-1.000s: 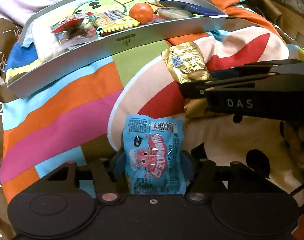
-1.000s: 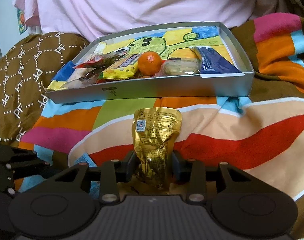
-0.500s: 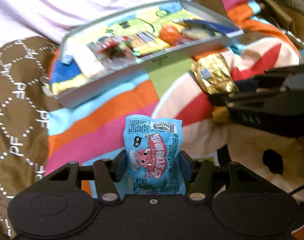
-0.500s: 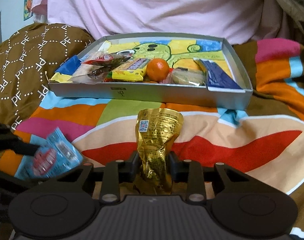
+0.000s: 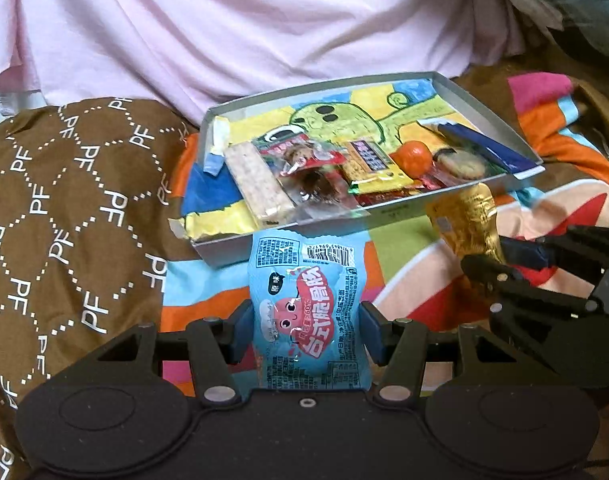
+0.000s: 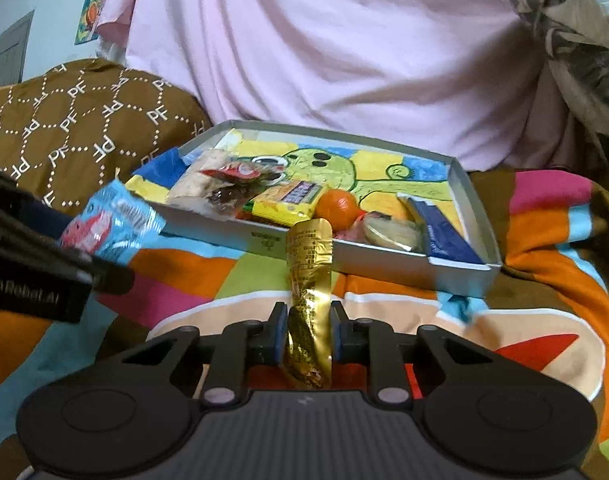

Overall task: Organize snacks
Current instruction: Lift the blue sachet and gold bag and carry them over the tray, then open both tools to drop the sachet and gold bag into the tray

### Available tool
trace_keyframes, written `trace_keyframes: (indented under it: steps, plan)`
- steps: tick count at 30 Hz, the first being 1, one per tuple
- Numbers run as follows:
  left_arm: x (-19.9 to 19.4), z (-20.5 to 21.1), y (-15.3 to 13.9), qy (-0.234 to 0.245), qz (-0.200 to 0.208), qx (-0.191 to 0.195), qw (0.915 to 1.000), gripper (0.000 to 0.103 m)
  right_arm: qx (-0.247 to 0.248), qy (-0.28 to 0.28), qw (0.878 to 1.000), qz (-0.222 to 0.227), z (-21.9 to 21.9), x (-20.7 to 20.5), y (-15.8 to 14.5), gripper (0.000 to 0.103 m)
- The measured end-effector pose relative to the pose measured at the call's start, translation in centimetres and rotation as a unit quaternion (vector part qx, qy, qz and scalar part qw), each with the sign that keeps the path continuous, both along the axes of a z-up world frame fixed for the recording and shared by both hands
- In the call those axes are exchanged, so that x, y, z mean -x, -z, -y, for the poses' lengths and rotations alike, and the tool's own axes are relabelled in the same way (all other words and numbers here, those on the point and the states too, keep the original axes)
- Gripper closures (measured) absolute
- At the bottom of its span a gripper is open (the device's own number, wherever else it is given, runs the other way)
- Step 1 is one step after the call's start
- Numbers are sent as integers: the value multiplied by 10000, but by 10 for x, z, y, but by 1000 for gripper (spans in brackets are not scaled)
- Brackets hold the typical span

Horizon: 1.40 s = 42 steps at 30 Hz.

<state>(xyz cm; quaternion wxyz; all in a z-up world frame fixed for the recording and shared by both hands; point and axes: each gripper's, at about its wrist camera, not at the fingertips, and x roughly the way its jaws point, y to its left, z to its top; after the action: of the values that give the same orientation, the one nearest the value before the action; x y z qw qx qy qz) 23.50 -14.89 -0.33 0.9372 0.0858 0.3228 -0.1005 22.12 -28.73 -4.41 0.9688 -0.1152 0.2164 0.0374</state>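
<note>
From the left hand-held gripper (image 5: 304, 332) I had the blue snack packet (image 5: 306, 312) pinched between the pads, standing upright with its long axis running straight ahead of the fingers and its sealed top edge reaching the near wall of the grey tray (image 5: 388, 210). The right hand-held gripper (image 6: 304, 332) was closing on the gold snack packet (image 6: 309, 280), which was already squeezed into a narrow crumpled column between its pads; that packet's long axis also pointed forward and up, its top overlapping the tray's near wall in my view.

Ahead of both tools the tray sat on a striped blanket (image 6: 544, 248), with a pink cloth (image 6: 324, 60) rising close behind its far rim. The near half of the tray was crowded: a pale wafer bar (image 5: 256, 184) to the left, a clear wrapper with red print (image 5: 308, 168), a yellow packet (image 5: 368, 164), a small orange fruit (image 5: 414, 154), a round biscuit (image 6: 390, 230) and a dark blue packet (image 5: 480, 146) against the right wall. The far half, over the green cartoon lining, lay open. Between the tools and the tray the blanket was free, and the two hand-held grippers stood side by side, near each other but apart
</note>
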Motion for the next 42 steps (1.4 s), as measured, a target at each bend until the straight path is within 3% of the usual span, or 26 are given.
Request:
trace_keyframes:
  steps: [4, 13, 19, 25, 28, 31, 35, 42]
  plan:
    - [2, -2, -1, -101, 124, 51, 9999, 46, 52, -83, 9999, 111, -4, 6, -2, 87]
    - [1, -8, -6, -269, 290, 187, 9990, 46, 344, -231, 9988, 276, -17, 14, 0, 88]
    - [2, -12, -11, -392, 455, 272, 9978, 46, 763, -244, 9939, 763, -29, 24, -2, 88]
    - [-12, -16, -26, -536, 707, 355, 9954, 45, 1060, -206, 9824, 1524, -36, 26, -11, 88]
    - [-29, -20, -34, -672, 871, 492, 9927, 45, 881, -150, 9805, 1750, -34, 11, -18, 88]
    - [-53, -24, -38, -828, 906, 664, 9902, 45, 391, -110, 9812, 1885, -24, -9, -29, 88]
    - [-89, -29, -36, -1019, 906, 811, 9873, 44, -121, -131, 9837, 1787, -12, -34, -35, 88]
    - [-130, -23, -24, -1101, 768, 963, 9863, 44, -418, -134, 9855, 1639, -5, -63, -33, 88]
